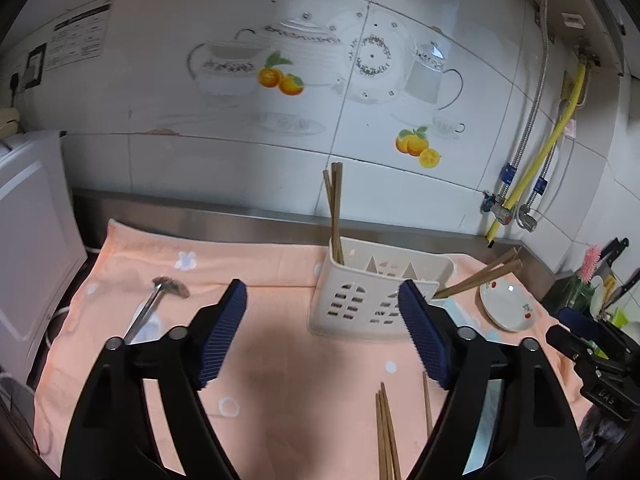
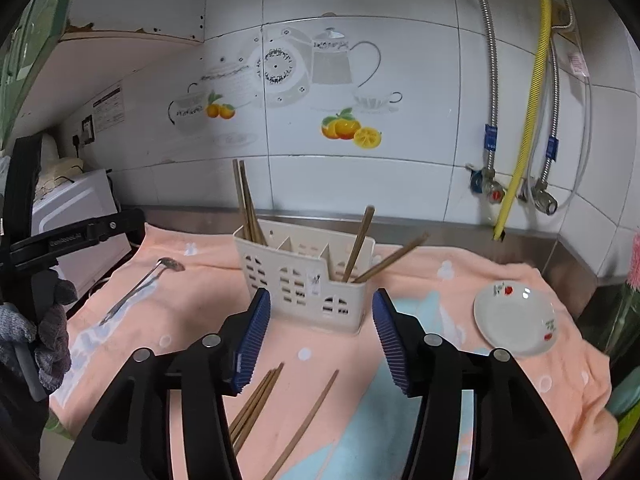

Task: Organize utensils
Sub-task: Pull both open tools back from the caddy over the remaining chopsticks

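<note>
While both claws hang over the peach towel (image 2: 460, 280) with nothing in them, you stand partway through the sort. Left claw (image 1: 322, 330): jaws spread wide, only bare cloth between the blue pads. Right claw (image 2: 320, 338): jaws parted to a middling gap, also empty; its pads frame the lower front of the white caddy (image 2: 304, 280) at mid frame without touching it.

Done so far, as the views show:
- a pair of chopsticks (image 2: 246, 204) stands upright in the caddy's left-hand compartment
- two more sticks (image 2: 376, 252) lean out to the right from the right-hand compartment, tips toward the tiled wall; in the left wrist view they poke out at mid right, above the small saucer (image 1: 506, 304)

Left to do, by my reading:
- a loose bundle of chopsticks (image 2: 256, 404) lying on the towel, bottom centre of the right wrist view, just under your right claw
- one single stick (image 2: 310, 416) beside that bundle, slightly to its right, apart from it
- a metal spoon (image 2: 140, 284) at mid left of the frame, bowl toward the wall, well apart from the caddy
- the middle compartment looks unfilled

The saucer sits on the towel at right, near the worktop edge; I cannot tell whether it belongs to the job.

Roughly under half done, I judge. The loose bundle is the nearest pick for either claw; the spoon lies on your left claw's side
</note>
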